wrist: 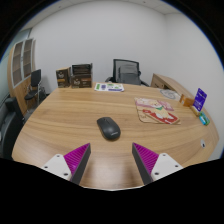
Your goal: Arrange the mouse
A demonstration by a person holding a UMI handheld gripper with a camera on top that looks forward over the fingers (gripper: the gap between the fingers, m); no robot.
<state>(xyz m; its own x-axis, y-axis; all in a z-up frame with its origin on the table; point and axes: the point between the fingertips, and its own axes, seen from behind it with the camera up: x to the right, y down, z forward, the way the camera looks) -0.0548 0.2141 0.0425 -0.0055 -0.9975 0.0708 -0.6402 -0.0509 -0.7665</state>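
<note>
A dark grey mouse lies on the round wooden table, just ahead of my fingers and apart from them. A patterned mouse mat lies beyond it toward the right. My gripper is open and empty over the table's near edge, with the purple pads spread wide on both sides.
A purple box and a small teal thing sit near the table's right edge. Papers lie at the far side. An office chair and shelves stand behind the table, another chair at left.
</note>
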